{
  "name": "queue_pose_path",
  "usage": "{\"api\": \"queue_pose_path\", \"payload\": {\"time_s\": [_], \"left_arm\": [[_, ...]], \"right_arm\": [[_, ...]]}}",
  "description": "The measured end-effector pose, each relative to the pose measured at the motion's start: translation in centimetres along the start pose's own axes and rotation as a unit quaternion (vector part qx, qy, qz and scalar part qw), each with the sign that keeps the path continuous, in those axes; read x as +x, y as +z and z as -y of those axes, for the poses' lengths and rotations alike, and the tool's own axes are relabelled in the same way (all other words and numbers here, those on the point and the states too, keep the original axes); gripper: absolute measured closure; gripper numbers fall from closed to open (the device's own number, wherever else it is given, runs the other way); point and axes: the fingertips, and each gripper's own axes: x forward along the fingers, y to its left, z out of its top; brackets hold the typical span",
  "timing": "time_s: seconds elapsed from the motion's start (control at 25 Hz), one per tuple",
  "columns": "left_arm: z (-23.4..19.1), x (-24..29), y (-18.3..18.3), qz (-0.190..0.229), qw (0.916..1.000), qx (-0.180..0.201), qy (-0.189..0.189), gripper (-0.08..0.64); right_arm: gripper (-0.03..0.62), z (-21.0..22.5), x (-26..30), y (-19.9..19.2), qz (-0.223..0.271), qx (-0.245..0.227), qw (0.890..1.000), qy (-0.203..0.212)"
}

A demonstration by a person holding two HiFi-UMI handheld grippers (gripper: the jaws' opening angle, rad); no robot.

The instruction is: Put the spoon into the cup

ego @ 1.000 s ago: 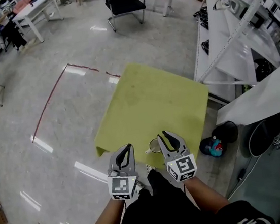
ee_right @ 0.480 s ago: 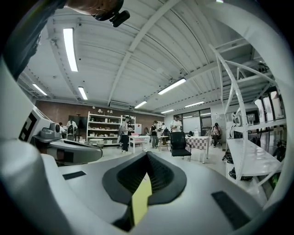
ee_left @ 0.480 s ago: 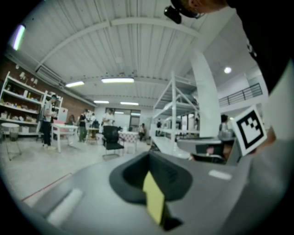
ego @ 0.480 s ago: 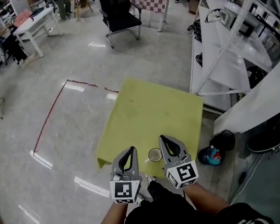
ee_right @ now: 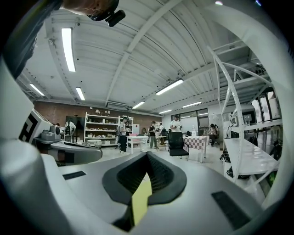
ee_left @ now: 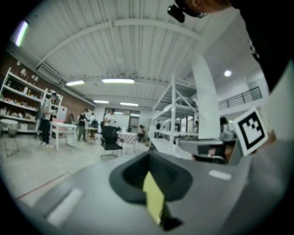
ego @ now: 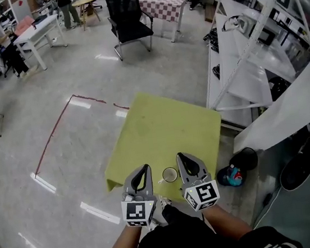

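A small white cup (ego: pixel 169 175) stands near the front edge of the green table (ego: pixel 167 130), between my two grippers in the head view. No spoon shows apart from the cup, and the cup is too small to tell what is inside it. My left gripper (ego: pixel 145 166) (ee_left: pixel 149 153) is held about level over the table's near edge, jaws together with nothing between them. The right gripper (ego: pixel 179 156) (ee_right: pixel 147 153) sits beside it in the same pose, shut and empty. Both gripper views look out across the room, not at the table.
A white shelving rack (ego: pixel 250 74) runs along the table's right side. A dark bag with a colourful toy (ego: pixel 237 171) lies on the floor by the table's right corner. A black chair (ego: pixel 128 16) and work tables with people stand at the back. Red tape (ego: pixel 54 134) marks the floor at left.
Both grippers have risen and levelled out, and the head view has tipped up toward the room. The right jaws have drawn together. The cup has stayed on the table.
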Motion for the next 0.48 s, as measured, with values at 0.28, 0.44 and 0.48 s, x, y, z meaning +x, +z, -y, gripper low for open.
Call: {"api": "queue_pose_path", "payload": {"time_s": [0.28, 0.44, 0.48], "left_arm": [[0.15, -0.29, -0.06, 0.000, 1.0000, -0.001, 0.001, 0.554], [0.06, -0.70, -0.28, 0.000, 1.0000, 0.000, -0.001, 0.554], [0.12, -0.83, -0.39, 0.000, 1.0000, 0.000, -0.002, 0.554]], "right_arm": [[0.586, -0.40, -0.28, -0.43, -0.003, 0.005, 1.000, 0.009], [0.586, -0.74, -0.52, -0.69, -0.004, 0.008, 1.000, 0.006], [0.586, -0.81, -0.68, -0.83, -0.004, 0.009, 1.000, 0.004]]}}
